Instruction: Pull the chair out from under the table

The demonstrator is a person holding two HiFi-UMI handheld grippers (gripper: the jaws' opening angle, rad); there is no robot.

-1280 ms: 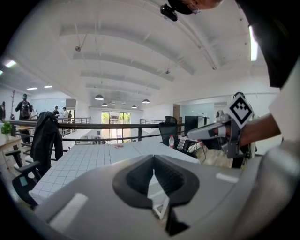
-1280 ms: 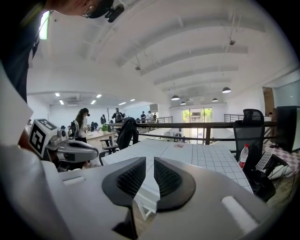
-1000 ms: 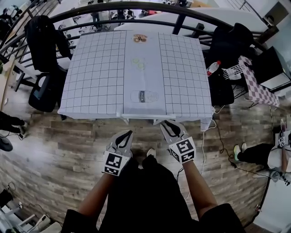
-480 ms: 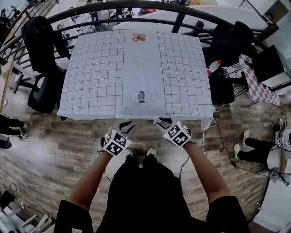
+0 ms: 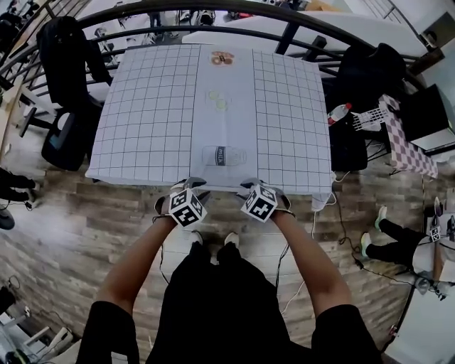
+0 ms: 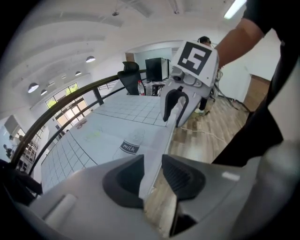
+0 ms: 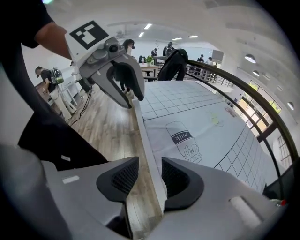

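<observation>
- the only real container in sight is a bottle with a red cap [image 5: 338, 112], just off the table's [image 5: 142, 106] right edge in the head view. what it holds cannot be made out.
- the "milk" bottle [image 5: 220, 155] by the table's near edge is only a flat print on the checked cloth. so are a pale green print [image 5: 217, 99] mid-table and a brownish print [image 5: 222, 58] at the far edge.
- the chair [image 7: 144, 138] sits tucked under the table's near side. only its white top rail shows, running along the edge of the cloth.
- the left gripper [image 6: 151, 176] has its jaws opening. the rail stands between the pads, which are not clamped on it, so it grips nothing.
- the right gripper [image 7: 150, 176] is also opening, astride the same rail further along, pads loose.
- the head view shows both marker cubes side by side at the middle of the near table edge, but hardly any of the rail. each gripper view shows the rail plainly, with the other gripper further along it.
- only the head view shows the wooden floor [image 5: 106, 234] all round and the dark railing [image 5: 284, 21] behind the table.
- counted: two grippers, one table, one white chair, three prints, one bottle, and two black office chairs, one at upper left [image 5: 64, 64] and one at upper right [image 5: 370, 71].
</observation>
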